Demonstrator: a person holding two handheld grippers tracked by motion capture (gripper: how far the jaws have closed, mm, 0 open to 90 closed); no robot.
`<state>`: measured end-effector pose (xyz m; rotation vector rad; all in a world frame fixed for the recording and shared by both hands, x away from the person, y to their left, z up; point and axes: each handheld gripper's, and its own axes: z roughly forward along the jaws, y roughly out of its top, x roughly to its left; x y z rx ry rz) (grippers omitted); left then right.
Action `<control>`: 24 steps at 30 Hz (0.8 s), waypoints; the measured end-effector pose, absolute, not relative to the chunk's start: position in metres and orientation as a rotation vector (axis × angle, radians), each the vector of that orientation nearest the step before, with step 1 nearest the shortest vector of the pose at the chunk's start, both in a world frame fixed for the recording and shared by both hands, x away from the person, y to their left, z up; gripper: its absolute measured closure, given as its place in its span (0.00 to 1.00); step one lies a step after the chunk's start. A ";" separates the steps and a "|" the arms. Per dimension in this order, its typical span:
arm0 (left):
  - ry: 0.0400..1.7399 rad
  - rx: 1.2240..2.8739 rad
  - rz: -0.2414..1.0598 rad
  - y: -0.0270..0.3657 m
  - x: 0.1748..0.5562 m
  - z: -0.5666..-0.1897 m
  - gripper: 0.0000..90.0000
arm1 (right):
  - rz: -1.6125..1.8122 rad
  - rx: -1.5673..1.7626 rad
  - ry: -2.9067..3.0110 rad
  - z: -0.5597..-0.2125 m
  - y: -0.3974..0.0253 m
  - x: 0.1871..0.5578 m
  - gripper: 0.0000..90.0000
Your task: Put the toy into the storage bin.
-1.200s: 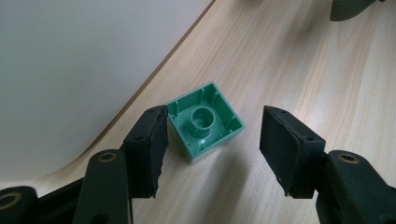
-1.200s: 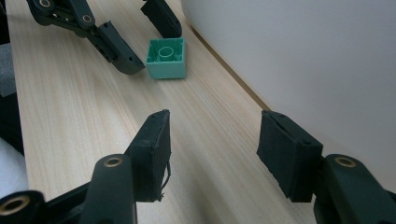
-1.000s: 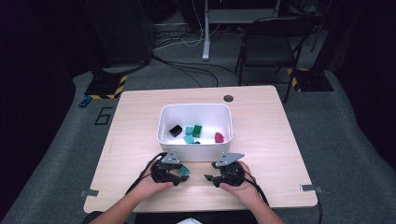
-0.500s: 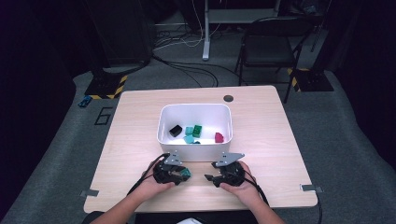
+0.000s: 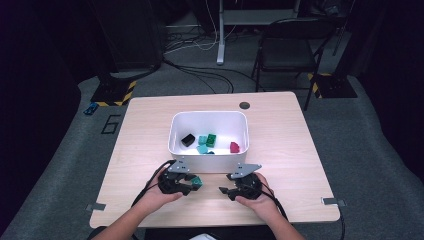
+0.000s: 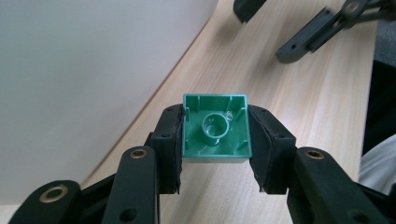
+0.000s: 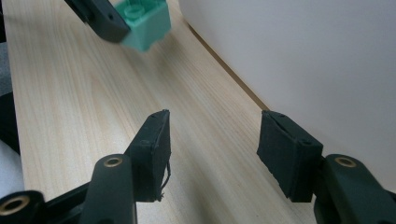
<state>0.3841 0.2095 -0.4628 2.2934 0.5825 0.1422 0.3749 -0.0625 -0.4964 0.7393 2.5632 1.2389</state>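
Observation:
My left gripper [image 5: 194, 183] is shut on a small green brick [image 6: 215, 132], whose hollow underside faces the camera in the left gripper view. The same green brick [image 7: 145, 21] appears top left in the right gripper view, and in the high view the green brick [image 5: 197, 181] hangs just in front of the white bin [image 5: 235, 161]. My right gripper [image 5: 223, 190] is open with nothing between its jaws, held just above the table beside the bin's front wall [image 7: 299, 56]. The two grippers face each other, a short gap apart.
The white bin holds a black block [image 5: 188, 140], teal and green bricks [image 5: 207, 141] and a red piece [image 5: 234, 147]. A dark round disc [image 5: 244, 105] lies behind the bin. The wooden table [image 5: 300, 150] has bare room on both sides.

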 end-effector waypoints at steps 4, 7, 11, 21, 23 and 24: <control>0.590 2.278 0.166 0.211 0.382 -0.446 0.65 | 1.239 0.737 2.562 -0.497 -0.062 0.375 0.48; 0.583 2.273 0.164 0.213 0.382 -0.434 0.65 | 1.239 0.733 2.563 -0.497 -0.063 0.375 0.48; 0.571 2.280 0.162 0.212 0.383 -0.421 0.65 | 1.238 0.736 2.562 -0.497 -0.062 0.375 0.48; 0.525 2.252 0.112 0.207 0.391 -0.388 0.65 | 1.233 0.735 2.563 -0.498 -0.063 0.376 0.48; 0.520 2.247 0.111 0.206 0.393 -0.382 0.65 | 1.231 0.742 2.567 -0.498 -0.063 0.376 0.48; 0.515 2.248 0.114 0.206 0.394 -0.378 0.65 | 1.231 0.742 2.566 -0.498 -0.063 0.376 0.48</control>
